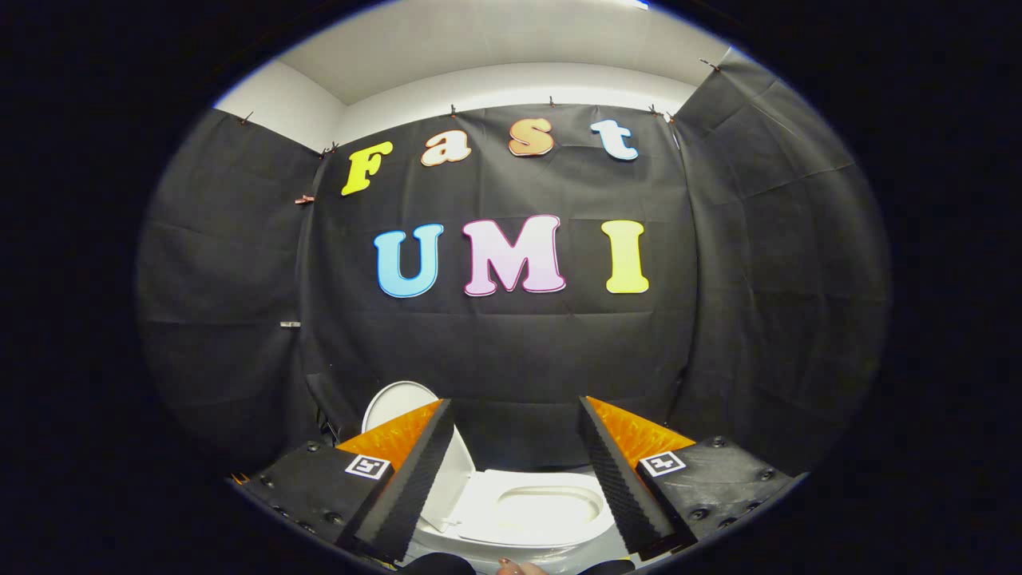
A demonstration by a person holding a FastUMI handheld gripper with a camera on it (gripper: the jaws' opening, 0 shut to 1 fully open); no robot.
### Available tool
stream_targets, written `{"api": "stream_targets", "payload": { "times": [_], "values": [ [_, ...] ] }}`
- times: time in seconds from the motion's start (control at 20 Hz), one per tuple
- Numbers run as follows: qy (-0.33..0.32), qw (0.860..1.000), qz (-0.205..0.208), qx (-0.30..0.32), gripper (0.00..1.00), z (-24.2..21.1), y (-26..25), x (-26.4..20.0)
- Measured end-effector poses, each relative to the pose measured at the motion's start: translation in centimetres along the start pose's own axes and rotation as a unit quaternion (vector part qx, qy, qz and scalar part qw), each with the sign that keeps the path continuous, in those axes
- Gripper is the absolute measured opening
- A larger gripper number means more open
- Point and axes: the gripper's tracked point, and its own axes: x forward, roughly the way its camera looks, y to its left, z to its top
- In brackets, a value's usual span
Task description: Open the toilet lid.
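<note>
Gripper view, tool (517, 415) wide open, empty, raised toilet lid (399, 403) behind its left finger

Floor hidden under the white toilet (479, 537), so nothing to report of its surface. Stands low before the black cloth wall (511, 359), seen between the wide-apart, empty fingers of the gripper (515, 402). Lid (395, 403) up, partly behind the left finger, with the seat (489, 511) flat around the open bowl (551, 505).

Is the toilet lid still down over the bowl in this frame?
No. The toilet lid stands raised beside the exposed seat, and the open gripper holds nothing.
</note>
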Motion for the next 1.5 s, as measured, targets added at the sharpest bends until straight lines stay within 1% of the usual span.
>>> {"api": "stream_targets", "payload": {
  "times": [0.35,0.75,1.5],
  "values": [
    [-0.007,1.0,-0.004,0.008,0.97,0.5,-1.5,-1.0],
    [-0.006,1.0,0.015,0.005,0.98,0.5,-0.9,-1.1],
    [-0.011,1.0,0.019,0.011,0.98,1.0,-0.7,-1.4]
  ]
}}
